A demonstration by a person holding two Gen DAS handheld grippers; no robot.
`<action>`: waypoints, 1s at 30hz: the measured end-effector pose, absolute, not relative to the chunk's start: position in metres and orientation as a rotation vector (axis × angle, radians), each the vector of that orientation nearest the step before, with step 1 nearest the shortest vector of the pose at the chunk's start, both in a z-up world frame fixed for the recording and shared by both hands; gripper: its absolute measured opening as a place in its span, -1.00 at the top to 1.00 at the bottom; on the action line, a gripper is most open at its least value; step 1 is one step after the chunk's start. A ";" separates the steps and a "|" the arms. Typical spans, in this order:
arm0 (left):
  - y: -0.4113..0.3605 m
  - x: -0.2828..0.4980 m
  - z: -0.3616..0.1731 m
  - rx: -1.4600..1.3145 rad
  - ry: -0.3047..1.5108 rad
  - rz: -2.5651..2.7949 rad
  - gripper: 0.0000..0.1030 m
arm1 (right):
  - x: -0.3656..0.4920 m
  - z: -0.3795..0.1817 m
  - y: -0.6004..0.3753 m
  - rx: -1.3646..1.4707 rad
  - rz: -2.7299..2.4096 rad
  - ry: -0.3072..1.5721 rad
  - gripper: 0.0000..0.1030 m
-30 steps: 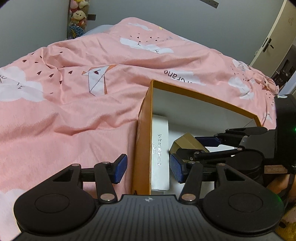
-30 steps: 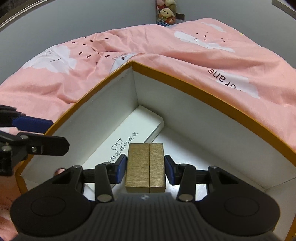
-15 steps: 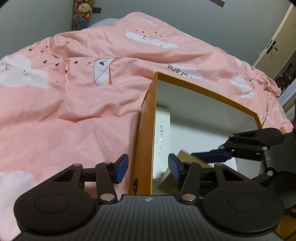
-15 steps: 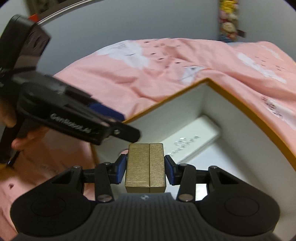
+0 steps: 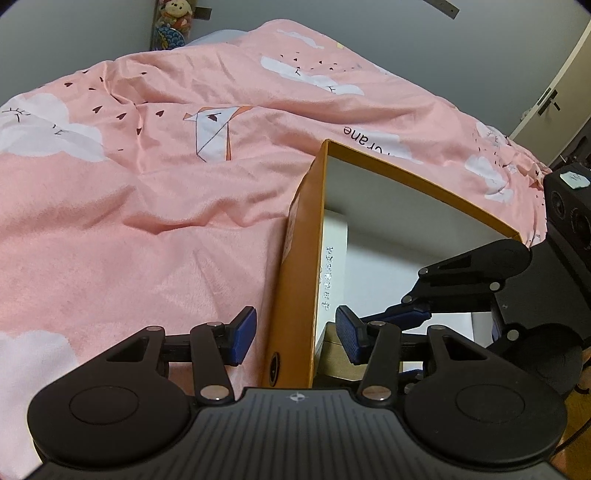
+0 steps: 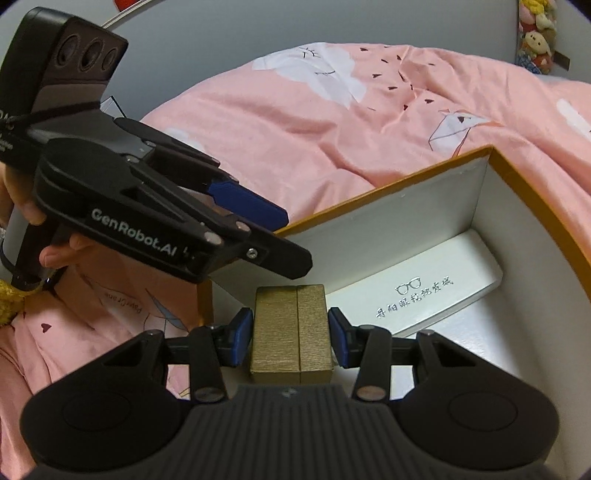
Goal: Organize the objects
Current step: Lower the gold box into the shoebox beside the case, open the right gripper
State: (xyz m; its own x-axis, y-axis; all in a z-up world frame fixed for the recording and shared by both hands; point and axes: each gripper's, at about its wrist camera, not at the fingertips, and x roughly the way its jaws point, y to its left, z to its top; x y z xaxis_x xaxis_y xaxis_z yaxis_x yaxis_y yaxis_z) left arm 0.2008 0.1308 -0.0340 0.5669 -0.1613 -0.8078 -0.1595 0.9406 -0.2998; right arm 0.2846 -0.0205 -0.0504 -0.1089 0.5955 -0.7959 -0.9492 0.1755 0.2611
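Right gripper (image 6: 291,338) now swung toward the orange box (image 5: 295,258) near corner, fingers clenched on gold block (image 6: 290,330); left gripper (image 5: 293,334) spread, straddling wall. Placement likely imminent.

A pink fabric duvet cover (image 5: 155,206) printed with white clouds, small dark hearts and an origami crane motif spreads in soft folds across the bed. Beyond its far edge stands a plain grey wall (image 5: 332,22). A cluster of colourful plush toys (image 5: 173,22) hangs on that wall, above the duvet's far edge. To the duvet's right stands a cream door with a dark lever handle (image 5: 550,101).
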 end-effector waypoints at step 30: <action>0.111 0.172 -0.027 -0.321 0.915 0.036 -0.11 | 0.272 -0.061 -0.070 -0.456 1.007 1.121 0.63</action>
State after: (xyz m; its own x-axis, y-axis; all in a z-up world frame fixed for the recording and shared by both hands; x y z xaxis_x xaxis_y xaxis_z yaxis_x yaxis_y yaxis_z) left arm 0.1721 0.1110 -0.0270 0.6128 -0.1052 -0.7832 -0.1664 0.9517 -0.2580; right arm 0.2719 -0.0701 -0.0610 0.0803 0.4327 -0.8979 -0.8467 0.5050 0.1677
